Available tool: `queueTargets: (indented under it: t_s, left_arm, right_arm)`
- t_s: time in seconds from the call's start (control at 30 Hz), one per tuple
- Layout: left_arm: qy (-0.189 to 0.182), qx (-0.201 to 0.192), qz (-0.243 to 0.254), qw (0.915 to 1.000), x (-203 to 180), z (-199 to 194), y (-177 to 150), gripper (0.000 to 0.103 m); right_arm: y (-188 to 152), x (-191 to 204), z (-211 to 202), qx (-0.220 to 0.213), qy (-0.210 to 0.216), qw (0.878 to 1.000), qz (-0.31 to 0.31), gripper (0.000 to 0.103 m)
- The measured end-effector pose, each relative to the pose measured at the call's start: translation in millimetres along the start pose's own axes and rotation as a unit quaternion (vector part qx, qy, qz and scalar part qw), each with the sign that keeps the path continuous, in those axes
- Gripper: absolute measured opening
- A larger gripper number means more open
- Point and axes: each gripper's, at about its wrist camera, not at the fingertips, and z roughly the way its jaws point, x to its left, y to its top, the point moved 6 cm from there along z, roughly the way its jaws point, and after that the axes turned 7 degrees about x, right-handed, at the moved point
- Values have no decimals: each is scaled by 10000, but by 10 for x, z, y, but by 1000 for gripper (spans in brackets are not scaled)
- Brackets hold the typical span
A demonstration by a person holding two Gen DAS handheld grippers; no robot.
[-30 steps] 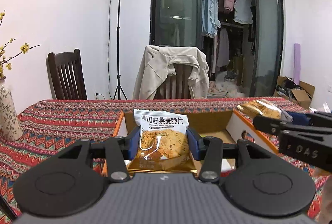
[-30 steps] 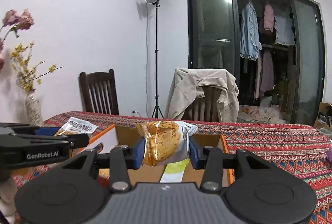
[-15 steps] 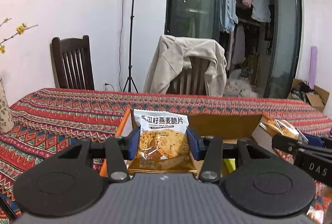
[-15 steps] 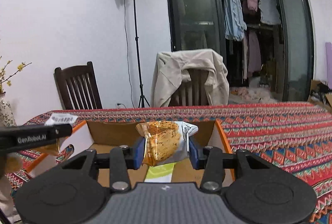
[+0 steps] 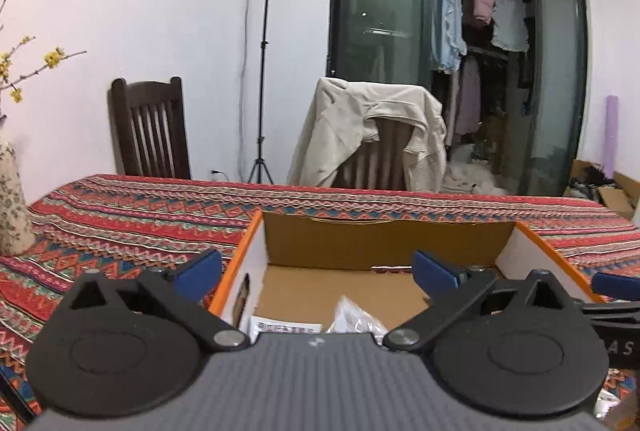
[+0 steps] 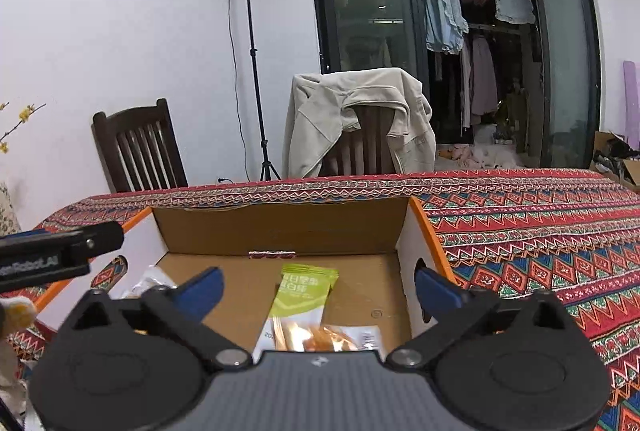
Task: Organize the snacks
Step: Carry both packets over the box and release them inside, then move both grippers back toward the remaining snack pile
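An open cardboard box (image 5: 384,243) with an orange rim sits on the patterned tablecloth. My left gripper (image 5: 316,269) hangs over its left part with jaws opening wide and nothing between the pads. Below it lie a white packet (image 5: 286,327) and a clear packet (image 5: 354,317). My right gripper (image 6: 320,291) is over the box (image 6: 280,227) too, jaws opening, gripping nothing. Beneath it a cracker packet (image 6: 320,339) rests on a green packet (image 6: 306,291). The left gripper's finger (image 6: 52,259) shows at the left edge of the right wrist view.
A flowered vase (image 5: 12,199) stands on the table at far left. Behind the table are a dark wooden chair (image 5: 150,127), a chair draped with a beige jacket (image 5: 372,135) and a light stand (image 5: 262,71). The red patterned cloth (image 6: 540,231) spreads to the right.
Both grippers went from shut on cracker packets to wide open. The packets dropped into the box, and both grippers sank closer to it.
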Motion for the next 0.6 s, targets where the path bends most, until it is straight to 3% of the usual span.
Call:
queueTargets:
  t_s: [0.3,0.6]
  left_arm:
    - [45,-59,-55,10000,-7,-94,58,103]
    - [-60,-199,-87,9997,-52,-522,220,103]
  right_arm:
    - [-3,2,-52,-16,-15,10000,39,103]
    - [87,65,-433,-232,-47,9997,-19,103]
